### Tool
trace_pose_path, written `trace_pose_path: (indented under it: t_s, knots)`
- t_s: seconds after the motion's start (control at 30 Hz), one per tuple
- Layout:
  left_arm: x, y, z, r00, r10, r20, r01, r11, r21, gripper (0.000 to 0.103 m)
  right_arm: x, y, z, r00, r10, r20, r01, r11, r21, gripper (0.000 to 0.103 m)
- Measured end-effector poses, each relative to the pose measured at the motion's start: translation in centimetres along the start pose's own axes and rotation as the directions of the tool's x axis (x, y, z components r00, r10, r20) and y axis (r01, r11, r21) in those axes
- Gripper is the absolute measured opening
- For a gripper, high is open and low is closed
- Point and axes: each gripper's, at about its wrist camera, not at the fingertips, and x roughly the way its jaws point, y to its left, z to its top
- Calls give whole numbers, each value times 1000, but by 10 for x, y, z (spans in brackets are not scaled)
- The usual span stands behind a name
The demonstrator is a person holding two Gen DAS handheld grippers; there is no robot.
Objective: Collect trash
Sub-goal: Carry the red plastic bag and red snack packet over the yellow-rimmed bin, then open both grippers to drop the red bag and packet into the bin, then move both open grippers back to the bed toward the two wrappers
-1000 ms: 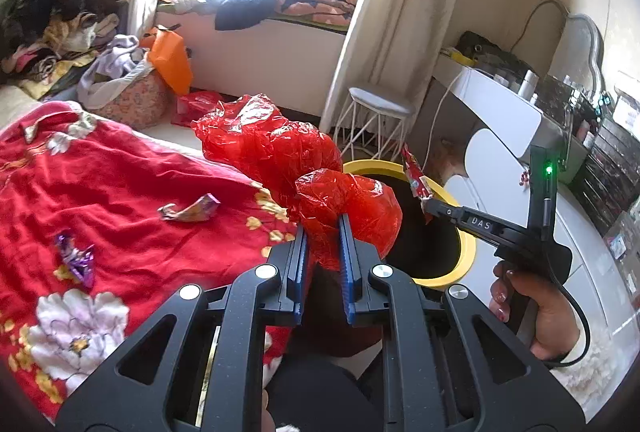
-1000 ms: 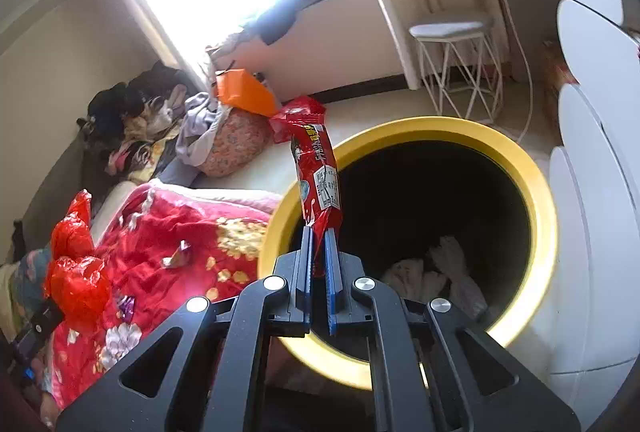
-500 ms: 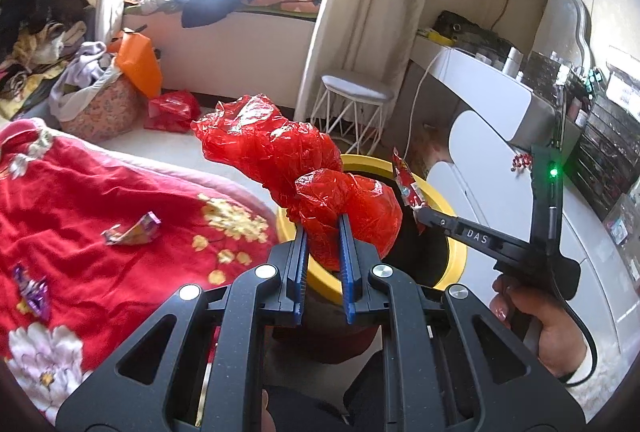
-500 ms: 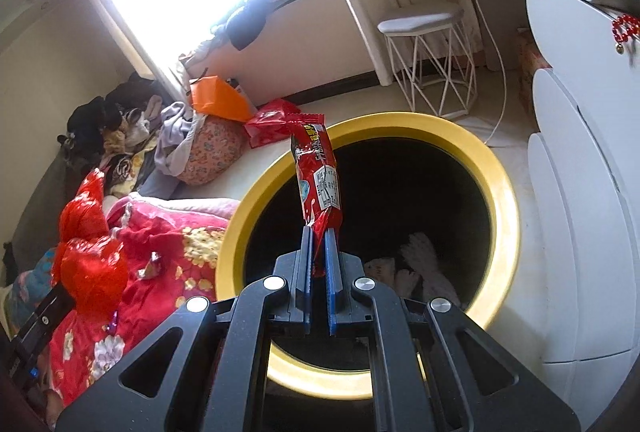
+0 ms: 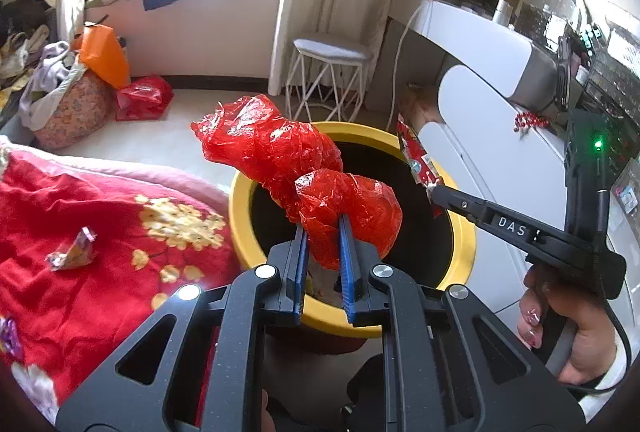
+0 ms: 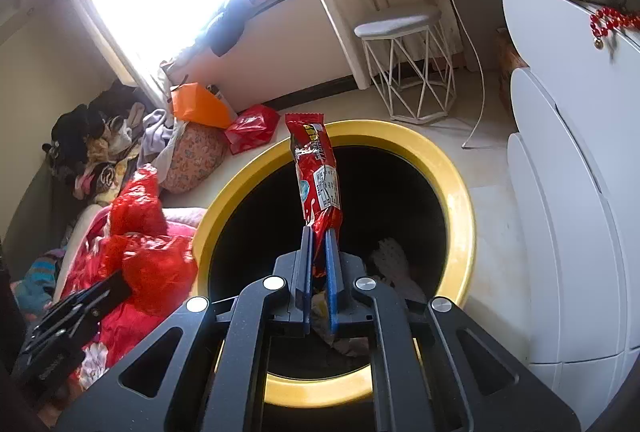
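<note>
My left gripper is shut on a crumpled red plastic bag and holds it above the near rim of a yellow-rimmed black trash bin. My right gripper is shut on a long red snack wrapper that stands upright over the bin's opening. The right gripper with the wrapper shows in the left wrist view at the bin's right side. The bag also shows in the right wrist view, left of the bin. Crumpled paper lies inside the bin.
A red floral blanket with a small crumpled wrapper lies left of the bin. White drawers stand right of it. A white wire stool, a red bag on the floor and piled clothes are behind.
Both grippers have moved toward the bin with their loads. The red bag is now over the bin's near rim, and the wrapper is further over the opening.
</note>
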Motion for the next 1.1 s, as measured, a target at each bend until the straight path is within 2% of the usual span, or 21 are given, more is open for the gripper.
trace_pose_path:
  t_s: [0.13, 0.17, 0.2, 0.23, 0.37, 0.4, 0.43, 0.47, 0.53, 0.63, 0.77, 1.1]
  knots:
    - [14, -3, 3, 1000, -12, -21, 13, 999, 29, 11, -1, -7, 3, 1000, 1, 4, -1, 1000, 17, 9]
    - [17, -2, 3, 1000, -14, -25, 15, 1000, 24, 13, -2, -9, 4, 1000, 1, 6, -1, 1000, 21, 14]
    - [18, 0, 4, 999, -13, -30, 13, 1000, 15, 22, -3, -10, 4, 1000, 1, 9, -1, 1000, 26, 17]
    - [19, 2, 4, 999, -5, -34, 5, 1000, -3, 36, -4, -11, 4, 1000, 0, 11, 0, 1000, 30, 22]
    - [10, 10, 4, 1000, -2, -14, 1, 999, -53, 58, -8, -14, 5, 1000, -10, 27, 9, 999, 50, 35]
    - [8, 12, 4, 1000, 3, -11, -4, 998, -62, 69, -10, -14, 5, 999, -13, 32, 11, 998, 54, 38]
    - [3, 15, 3, 1000, 11, -5, -12, 997, -77, 75, -11, -13, 5, 999, -13, 37, 11, 998, 54, 42]
    - [0, 17, 3, 1000, 16, 1, -16, 996, -87, 78, -11, -12, 5, 999, -14, 39, 12, 999, 50, 43]
    - [-8, 22, 2, 999, 31, 18, -29, 993, -116, 89, -13, -8, 6, 999, -15, 47, 13, 999, 36, 46]
    - [-24, 31, 0, 997, 56, 51, -47, 986, -158, 92, -16, 2, 5, 998, -18, 66, 18, 1000, 2, 56]
    - [-42, 38, -3, 990, 111, 83, -95, 980, -174, 92, -19, 18, 4, 996, -7, 92, 12, 998, -61, 64]
    - [-81, 61, -16, 970, 203, 133, -171, 961, -216, 92, -22, 61, -6, 993, 62, 103, -42, 982, -186, 68]
